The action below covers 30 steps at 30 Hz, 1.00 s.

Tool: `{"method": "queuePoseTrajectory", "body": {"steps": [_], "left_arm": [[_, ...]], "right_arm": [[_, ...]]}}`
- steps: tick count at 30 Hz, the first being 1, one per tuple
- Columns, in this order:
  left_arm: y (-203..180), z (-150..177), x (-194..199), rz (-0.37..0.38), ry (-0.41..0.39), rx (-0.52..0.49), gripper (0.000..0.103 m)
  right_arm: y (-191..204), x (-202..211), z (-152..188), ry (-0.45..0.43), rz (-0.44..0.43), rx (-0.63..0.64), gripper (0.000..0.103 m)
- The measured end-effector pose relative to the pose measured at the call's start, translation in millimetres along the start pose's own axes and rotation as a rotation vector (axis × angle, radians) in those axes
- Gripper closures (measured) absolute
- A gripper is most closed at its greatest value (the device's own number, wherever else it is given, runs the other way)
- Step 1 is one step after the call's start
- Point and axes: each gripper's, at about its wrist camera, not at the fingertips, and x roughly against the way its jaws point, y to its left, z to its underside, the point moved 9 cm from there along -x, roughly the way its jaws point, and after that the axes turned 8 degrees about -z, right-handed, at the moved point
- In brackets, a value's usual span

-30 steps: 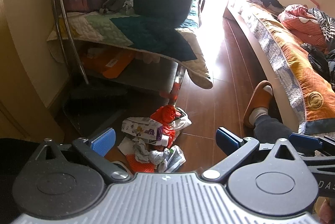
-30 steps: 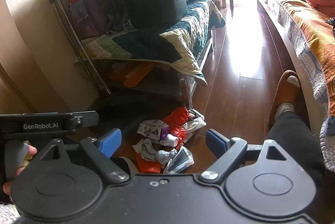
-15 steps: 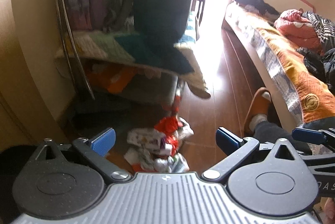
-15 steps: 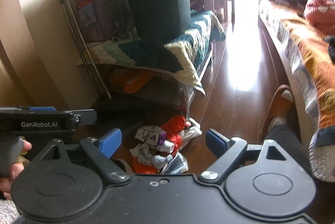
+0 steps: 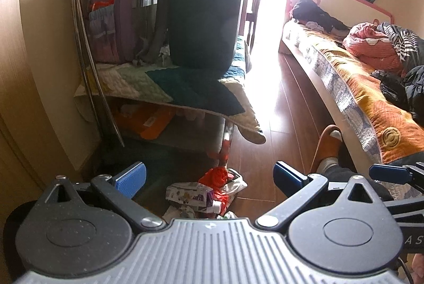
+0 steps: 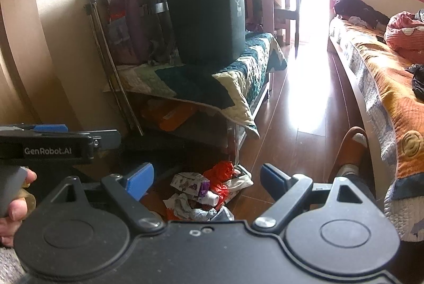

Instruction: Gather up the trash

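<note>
The left gripper (image 5: 209, 179) hangs above the floor with its blue-padded fingers spread wide and nothing between them, and the right gripper (image 6: 206, 179) is held the same way, fingers far apart and empty. Below and ahead of both lies the trash pile (image 6: 206, 193) on the wooden floor (image 6: 296, 125), at the foot of a metal rack leg: a crumpled printed carton (image 5: 189, 195), a red plastic wrapper (image 5: 214, 176), a white bag (image 6: 239, 182), a small white bottle (image 6: 209, 197) and grey crumpled paper (image 6: 182, 204) are heaped together, touching one another. In the left wrist view the pile sits between the two fingers and is partly hidden by the gripper body. Behind the pile stands a low rack covered by a patchwork quilt (image 5: 185, 83), with a purple backpack (image 5: 124, 11) and a large dark box (image 5: 204, 18) side by side on top, and an orange flat object (image 5: 152, 122) on the shelf beneath. To the right runs a bed (image 5: 365, 98) with an orange patterned cover and bundled clothes. The person's foot in a brown slipper (image 6: 349, 151) rests on the floor beside the bed. The left gripper's side arm, marked GenRobot.AI, and the hand (image 6: 14, 207) gripping its handle show at the left edge of the right wrist view
</note>
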Motion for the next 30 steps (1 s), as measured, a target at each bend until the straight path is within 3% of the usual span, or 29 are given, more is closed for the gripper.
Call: {"method": "queuePoseTrajectory", "body": {"steps": [30], "left_arm": [[-5.4, -1.2, -17.6, 0.01, 0.035, -0.017, 0.0]], "right_arm": [[-9.6, -12.1, -0.8, 0.027, -0.011, -0.032, 0.015]]}}
